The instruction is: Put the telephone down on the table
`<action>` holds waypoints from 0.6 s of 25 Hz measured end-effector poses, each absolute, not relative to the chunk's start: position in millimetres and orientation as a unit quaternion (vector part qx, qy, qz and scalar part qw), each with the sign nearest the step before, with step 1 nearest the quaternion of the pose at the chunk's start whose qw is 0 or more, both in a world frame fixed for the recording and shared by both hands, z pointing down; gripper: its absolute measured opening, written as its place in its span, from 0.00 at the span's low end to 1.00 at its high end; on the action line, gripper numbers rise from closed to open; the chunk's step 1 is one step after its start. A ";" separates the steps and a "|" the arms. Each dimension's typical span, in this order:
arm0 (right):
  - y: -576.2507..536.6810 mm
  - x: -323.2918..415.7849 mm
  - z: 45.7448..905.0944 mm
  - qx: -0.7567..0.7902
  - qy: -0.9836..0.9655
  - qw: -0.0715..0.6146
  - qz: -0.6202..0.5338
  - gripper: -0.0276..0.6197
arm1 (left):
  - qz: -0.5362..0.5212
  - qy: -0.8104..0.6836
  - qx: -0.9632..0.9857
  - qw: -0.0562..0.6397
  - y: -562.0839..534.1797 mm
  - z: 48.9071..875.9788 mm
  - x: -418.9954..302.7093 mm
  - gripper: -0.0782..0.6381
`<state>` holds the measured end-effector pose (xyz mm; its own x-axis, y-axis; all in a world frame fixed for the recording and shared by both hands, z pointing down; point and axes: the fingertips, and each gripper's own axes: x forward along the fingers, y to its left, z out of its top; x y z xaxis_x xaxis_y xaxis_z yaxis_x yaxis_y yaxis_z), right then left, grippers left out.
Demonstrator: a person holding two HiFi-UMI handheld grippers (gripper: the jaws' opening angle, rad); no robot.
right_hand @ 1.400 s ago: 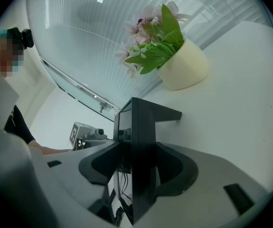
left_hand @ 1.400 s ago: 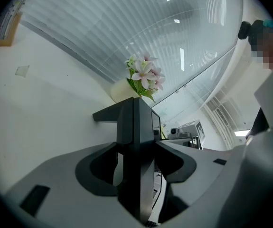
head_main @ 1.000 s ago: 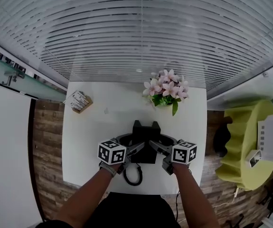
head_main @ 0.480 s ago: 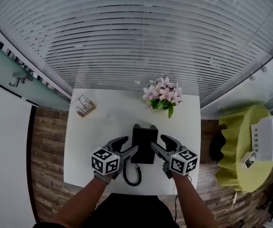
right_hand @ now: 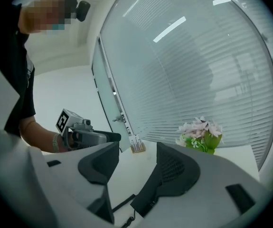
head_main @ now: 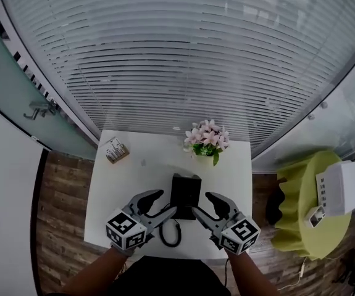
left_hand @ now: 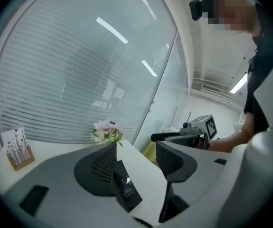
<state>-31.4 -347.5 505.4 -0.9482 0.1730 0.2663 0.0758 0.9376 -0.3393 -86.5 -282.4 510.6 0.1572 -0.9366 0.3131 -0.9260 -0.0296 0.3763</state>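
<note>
The black telephone [head_main: 185, 192] lies on the white table [head_main: 121, 196], and its coiled cord [head_main: 171, 234] runs toward the near edge. My left gripper [head_main: 168, 202] hangs open just left of the phone, with nothing between its jaws. Just right of the phone, my right gripper [head_main: 200, 202] is open and holds nothing. In the left gripper view the telephone [left_hand: 127, 191] shows between the open jaws of the left gripper [left_hand: 136, 160], lower down on the table. In the right gripper view the telephone [right_hand: 148, 203] is partly hidden behind one jaw of the right gripper [right_hand: 136, 163].
A pot of pink flowers [head_main: 206, 139] stands at the table's far edge. A small card holder [head_main: 116, 150] sits at the far left corner. Window blinds rise behind the table. A yellow-green round table [head_main: 307, 214] with a white machine [head_main: 342, 189] is at the right.
Both grippers have drawn back from the telephone's sides toward the person and hang a little apart from it. The telephone stays on the table. The head view has risen and takes in more.
</note>
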 end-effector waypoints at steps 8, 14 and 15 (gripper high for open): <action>-323.7 -17.9 427.3 -0.084 -0.986 0.096 0.110 0.44 | 0.036 -0.642 0.749 0.158 -279.2 435.0 -59.0 0.48; -320.6 -14.1 387.7 -0.085 -0.992 0.064 0.073 0.44 | 0.021 -0.644 0.755 0.119 -281.0 399.0 -48.7 0.44; -319.7 -13.8 384.5 -0.084 -0.992 0.060 0.068 0.43 | 0.018 -0.645 0.755 0.114 -280.4 395.8 -47.4 0.43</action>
